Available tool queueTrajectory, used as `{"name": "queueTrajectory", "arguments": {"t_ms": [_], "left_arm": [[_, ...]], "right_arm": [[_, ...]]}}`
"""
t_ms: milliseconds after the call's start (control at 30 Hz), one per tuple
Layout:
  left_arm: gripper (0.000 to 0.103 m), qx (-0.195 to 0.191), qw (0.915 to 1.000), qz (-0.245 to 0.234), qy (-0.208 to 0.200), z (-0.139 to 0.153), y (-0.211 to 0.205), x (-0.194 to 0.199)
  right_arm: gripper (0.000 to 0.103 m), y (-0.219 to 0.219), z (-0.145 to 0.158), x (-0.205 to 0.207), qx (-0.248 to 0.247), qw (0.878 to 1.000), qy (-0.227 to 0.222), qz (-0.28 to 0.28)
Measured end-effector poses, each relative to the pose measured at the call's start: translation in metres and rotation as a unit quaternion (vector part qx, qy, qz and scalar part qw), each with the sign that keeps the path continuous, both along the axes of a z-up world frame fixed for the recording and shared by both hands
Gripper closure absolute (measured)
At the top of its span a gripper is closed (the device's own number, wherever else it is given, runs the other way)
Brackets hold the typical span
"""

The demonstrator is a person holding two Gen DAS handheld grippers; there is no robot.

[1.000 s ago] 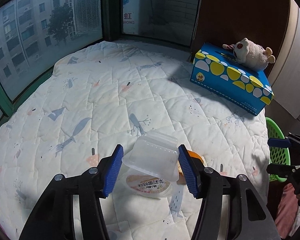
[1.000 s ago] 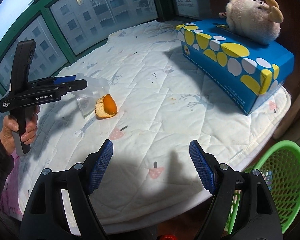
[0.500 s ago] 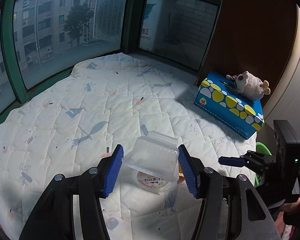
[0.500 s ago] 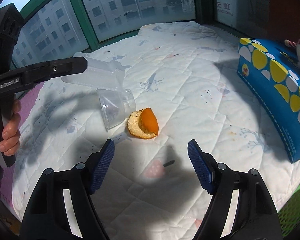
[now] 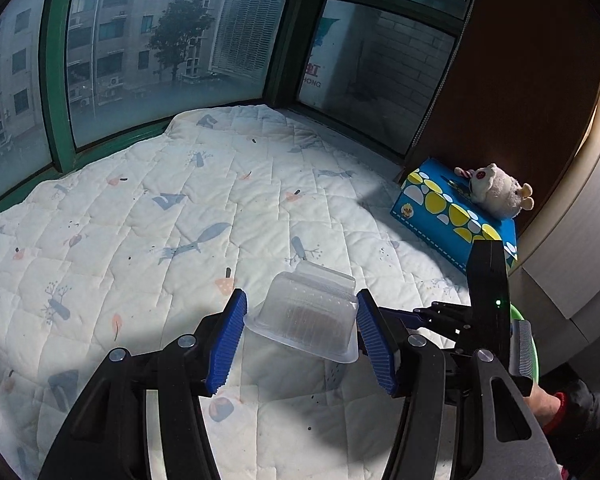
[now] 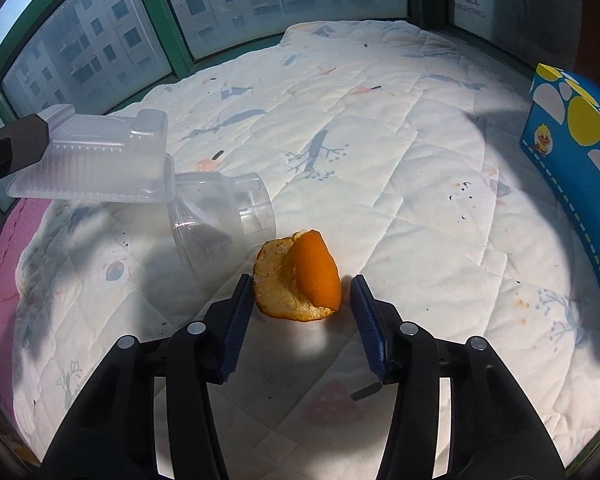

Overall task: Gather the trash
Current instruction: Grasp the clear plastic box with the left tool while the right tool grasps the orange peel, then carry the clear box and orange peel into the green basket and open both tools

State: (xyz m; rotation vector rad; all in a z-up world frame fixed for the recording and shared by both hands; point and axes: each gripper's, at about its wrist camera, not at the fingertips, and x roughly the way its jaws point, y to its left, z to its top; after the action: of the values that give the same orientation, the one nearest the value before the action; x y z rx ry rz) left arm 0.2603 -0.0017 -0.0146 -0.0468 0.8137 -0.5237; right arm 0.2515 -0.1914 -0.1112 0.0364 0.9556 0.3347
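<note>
Quilted white bedspread [image 6: 400,168] w/ small bird and tree prints fills a bay of green-framed windows [image 5: 60,92], apartment blocks outside.

Far left in the right wrist view: clear plastic tray [image 6: 96,160], ribbed sides, flat rim, held off the quilt by the left gripper [image 5: 300,332], its blue pads pressing the tray's two sides. Just right of it and touching its edge, a clear plastic cup [image 6: 224,216] lies on its side on the quilt, mouth toward the left. Near-centre: orange peel [image 6: 300,280], curled, pale pith on the left part, bright orange skin folded up on the right part, lying on the quilt just beside the cup's base. Right gripper [image 6: 302,308] has the peel between its pads, jaws closing; left pad at the peel's edge, right pad w/ a thin gap, so not pinched yet.

Far right: blue tissue box [image 5: 452,216] w/ yellow and white dots at the quilt's edge, small plush toy [image 5: 496,192] sitting on top. Green basket [image 5: 534,354] rim shows beyond the bed's right edge, mostly hidden behind the right gripper's body in the left wrist view. Person's hand [image 5: 544,404] w/ dark sleeve at near right.
</note>
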Motion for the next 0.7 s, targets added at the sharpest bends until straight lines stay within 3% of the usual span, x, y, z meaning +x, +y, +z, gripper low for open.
{"name": "queueTrajectory", "arguments": {"t_ms": [167,700], "left_arm": [[0.049,-0.003,1.0000,0.000,-0.001,0.002,-0.004,-0.011],[0.049,-0.017,0.9994,-0.027,-0.012,0.012,-0.047,-0.076]], "right_arm": [[0.067,-0.002,0.008,-0.013,0.005,1.000,-0.007,-0.005],[0.069,-0.055,0.045,-0.111,0.017,0.997,-0.049,-0.061]]}}
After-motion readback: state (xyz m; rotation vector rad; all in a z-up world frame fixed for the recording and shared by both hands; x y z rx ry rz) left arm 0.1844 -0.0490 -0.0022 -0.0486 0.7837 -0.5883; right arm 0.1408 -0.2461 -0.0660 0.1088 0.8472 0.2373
